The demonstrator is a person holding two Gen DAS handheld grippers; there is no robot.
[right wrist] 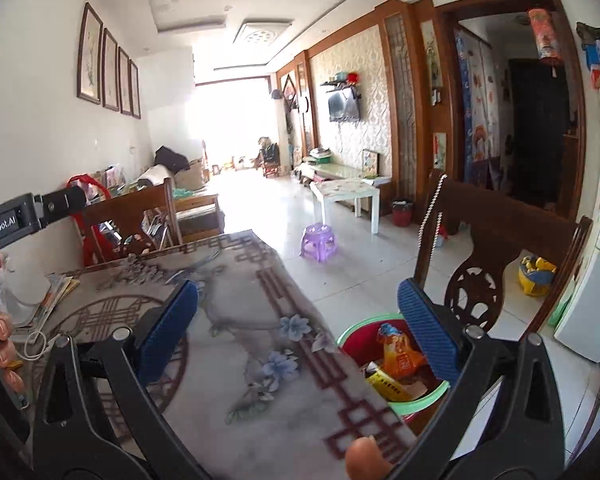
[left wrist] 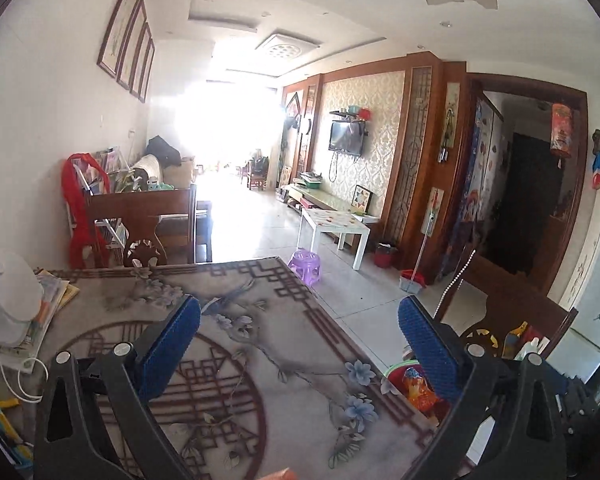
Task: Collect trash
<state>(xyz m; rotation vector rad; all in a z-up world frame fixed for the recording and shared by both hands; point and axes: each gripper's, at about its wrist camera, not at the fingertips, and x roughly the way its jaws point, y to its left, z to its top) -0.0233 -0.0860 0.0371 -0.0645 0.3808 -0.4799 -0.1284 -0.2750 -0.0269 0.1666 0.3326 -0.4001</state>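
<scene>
Looking out from the left wrist, the left gripper (left wrist: pixel 298 338) hangs over the grey flower-patterned tablecloth (left wrist: pixel 236 344), jaws spread wide with nothing between them; the red plastic trash bin with a green rim (left wrist: pixel 400 374) sits low to its right, off the table's edge, partly hidden by the right finger. From the right wrist, the right gripper (right wrist: pixel 298 318) is equally wide and empty, and the bin lies just under its right finger, orange wrapper (right wrist: pixel 400 354) inside, so the right hand looks nearer.

Wrappers (right wrist: pixel 400 354) in bin (right wrist: pixel 350 330), seemingly right of table (right wrist: pixel 260 300).
</scene>
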